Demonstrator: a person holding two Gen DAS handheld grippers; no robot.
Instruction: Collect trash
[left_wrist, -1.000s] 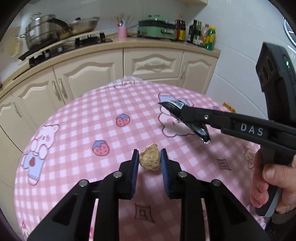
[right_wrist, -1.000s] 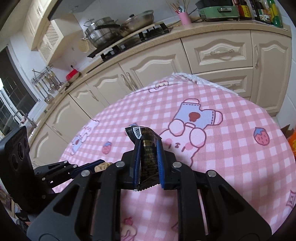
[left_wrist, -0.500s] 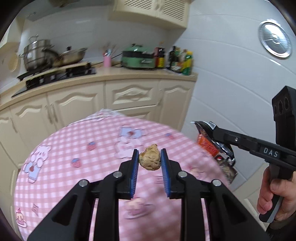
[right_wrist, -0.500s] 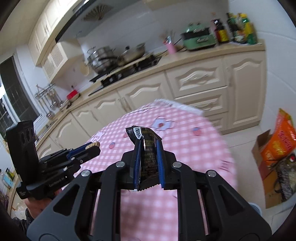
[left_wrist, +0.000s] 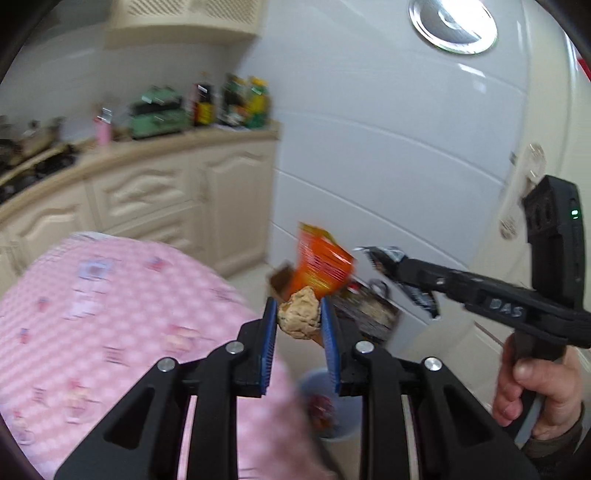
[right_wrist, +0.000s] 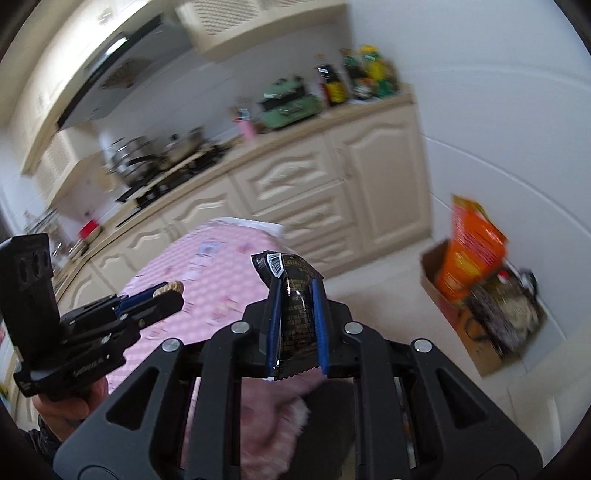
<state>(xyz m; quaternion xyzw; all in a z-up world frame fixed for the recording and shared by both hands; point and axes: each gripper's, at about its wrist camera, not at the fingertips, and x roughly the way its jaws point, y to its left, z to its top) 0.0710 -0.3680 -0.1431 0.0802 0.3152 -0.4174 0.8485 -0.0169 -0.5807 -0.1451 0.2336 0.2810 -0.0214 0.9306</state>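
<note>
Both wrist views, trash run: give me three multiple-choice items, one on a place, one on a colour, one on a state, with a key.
1. Where is the small bin in the left wrist view?
A. on the counter
B. on the floor below the left tongs, beside the table
C. on the table

2. What colour is the wrapper in the right tongs?
A. black
B. white
C. green

3. What state are the left tongs in?
A. open and empty
B. lying on the table
C. shut on the brown crumpled lump

Key: 1 B, its rim shows low between the fingers, past the table's edge. 2 A, dark printed foil. 3 C, both blue pads press the lump.
</note>
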